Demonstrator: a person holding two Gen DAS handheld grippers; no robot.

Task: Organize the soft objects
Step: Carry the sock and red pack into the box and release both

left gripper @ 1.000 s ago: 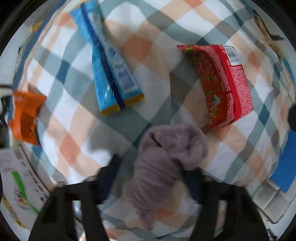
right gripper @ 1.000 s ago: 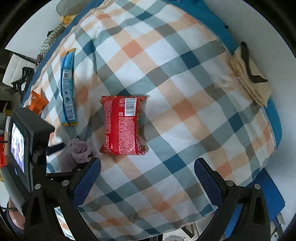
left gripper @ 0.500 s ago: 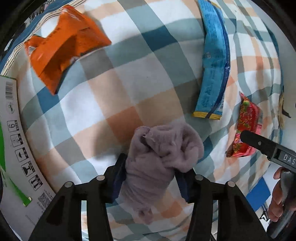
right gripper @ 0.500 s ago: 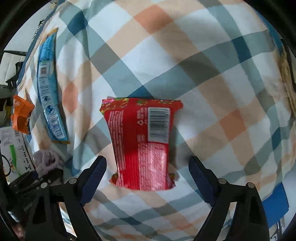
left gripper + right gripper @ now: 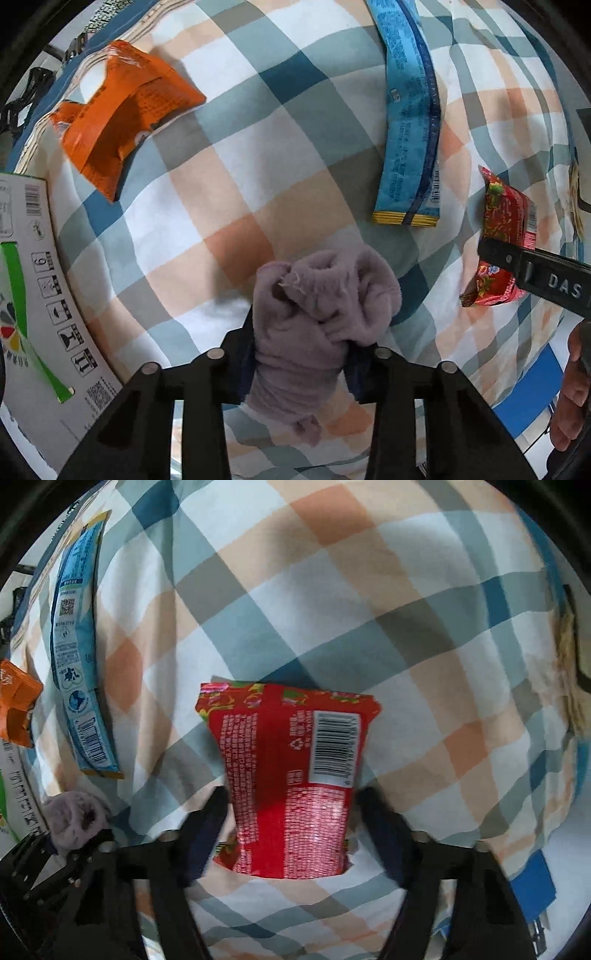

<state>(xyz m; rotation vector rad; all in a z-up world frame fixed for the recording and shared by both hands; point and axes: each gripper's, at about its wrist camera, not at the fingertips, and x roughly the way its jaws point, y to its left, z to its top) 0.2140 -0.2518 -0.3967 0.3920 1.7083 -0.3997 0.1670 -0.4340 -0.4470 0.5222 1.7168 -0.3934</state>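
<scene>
A plaid cloth (image 5: 369, 602) of orange, teal and white squares covers the surface, over blue edging (image 5: 533, 893).

A checked cloth (image 5: 236, 177) covers the surface. A white cardboard box (image 5: 33, 295) with green stripe and handling symbols lies at its left edge. Blue fabric (image 5: 532, 890) shows beyond the cloth's corner.

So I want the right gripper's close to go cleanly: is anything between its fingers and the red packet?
Nothing visible. The right gripper is open, one finger on each side of the red packet, with only the checked cloth showing in the gaps.
</scene>
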